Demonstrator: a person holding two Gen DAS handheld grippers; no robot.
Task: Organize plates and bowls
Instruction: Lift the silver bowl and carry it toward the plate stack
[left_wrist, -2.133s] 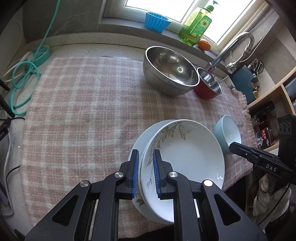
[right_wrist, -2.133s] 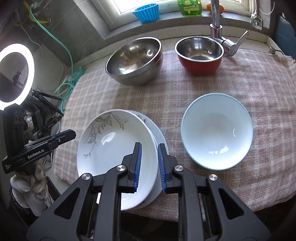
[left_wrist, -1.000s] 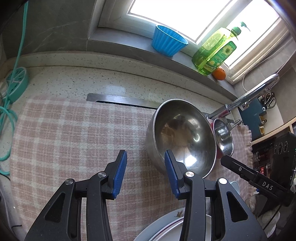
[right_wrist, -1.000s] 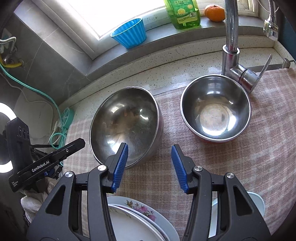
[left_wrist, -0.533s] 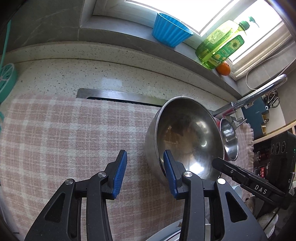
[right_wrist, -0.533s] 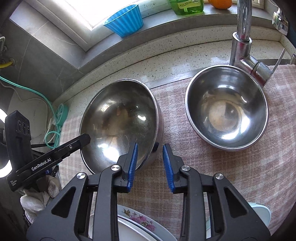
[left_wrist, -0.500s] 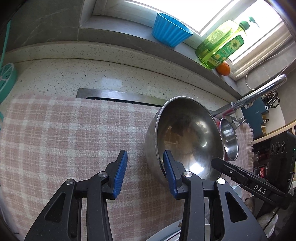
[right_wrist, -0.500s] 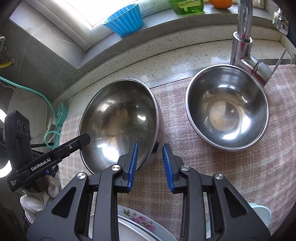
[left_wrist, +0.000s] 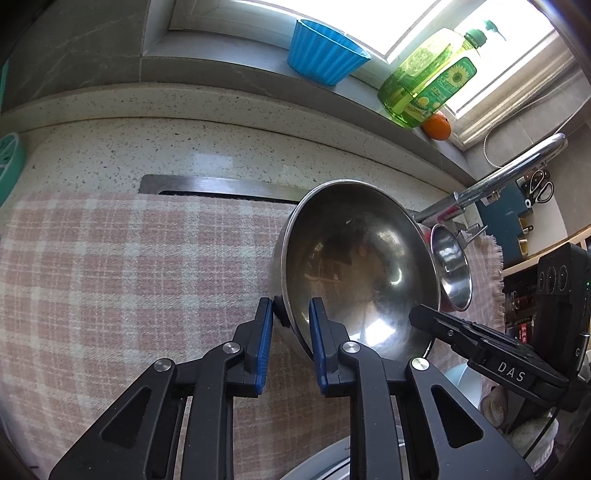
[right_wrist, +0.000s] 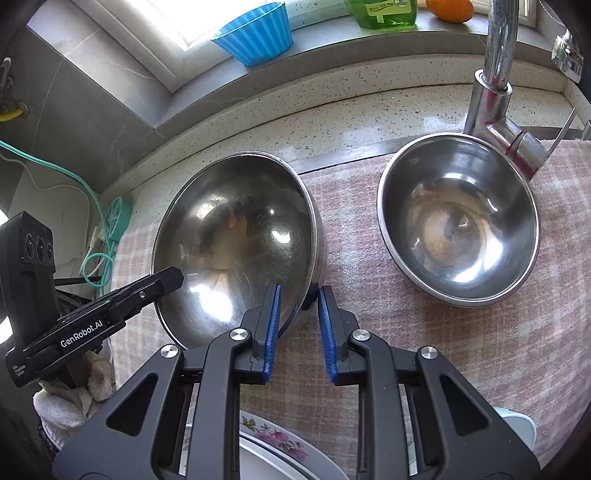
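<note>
A large steel bowl stands on the pink checked cloth. My left gripper straddles its left rim, jaws closed on the rim. My right gripper straddles its right rim, jaws narrowed around the rim. A smaller steel bowl with a red outside stands to the right by the tap. Stacked white floral plates lie at the near edge. A pale blue bowl peeks at the lower right.
A chrome tap rises behind the smaller bowl. On the window sill stand a blue fluted cup, a green soap bottle and an orange. Teal cable lies at the left.
Both grippers left the plates, rose toward the large steel bowl and came down on its opposite rims. Both pairs of jaws narrowed around the rim in the last half second.
</note>
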